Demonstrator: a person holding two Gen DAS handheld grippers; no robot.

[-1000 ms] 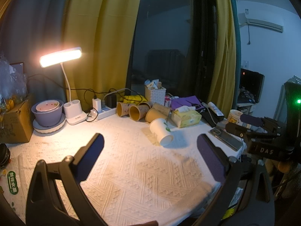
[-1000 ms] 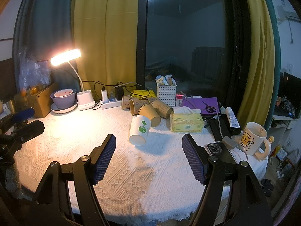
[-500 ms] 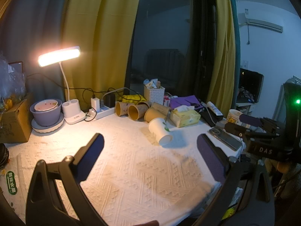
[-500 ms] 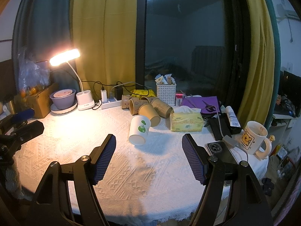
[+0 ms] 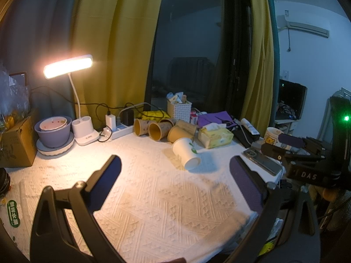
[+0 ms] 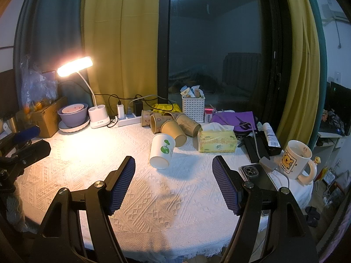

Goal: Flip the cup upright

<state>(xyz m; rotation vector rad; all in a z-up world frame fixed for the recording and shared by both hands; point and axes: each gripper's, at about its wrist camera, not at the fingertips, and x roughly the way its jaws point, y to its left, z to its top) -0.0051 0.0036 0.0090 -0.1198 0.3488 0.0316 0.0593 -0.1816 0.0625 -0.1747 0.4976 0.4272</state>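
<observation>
A white paper cup (image 6: 162, 151) with a green leaf print lies on its side on the white tablecloth (image 6: 153, 192), its base toward me. It also shows in the left wrist view (image 5: 186, 153). My right gripper (image 6: 173, 182) is open and empty, hovering in front of the cup. My left gripper (image 5: 175, 179) is open and empty, to the cup's left. The left gripper also shows at the left edge of the right wrist view (image 6: 24, 144), and the right gripper at the right edge of the left wrist view (image 5: 291, 146).
Several brown paper cups (image 6: 173, 125) lie behind the white cup. A tissue box (image 6: 217, 142), phone (image 6: 252, 173), mug (image 6: 296, 160), white basket (image 6: 193, 107), power strip (image 6: 129, 120), lit desk lamp (image 6: 96, 109), purple bowl (image 6: 73, 114) and cardboard box (image 6: 43, 120) ring the table.
The view in both cameras has shifted very slightly; both grippers stay open and the cup has not moved.
</observation>
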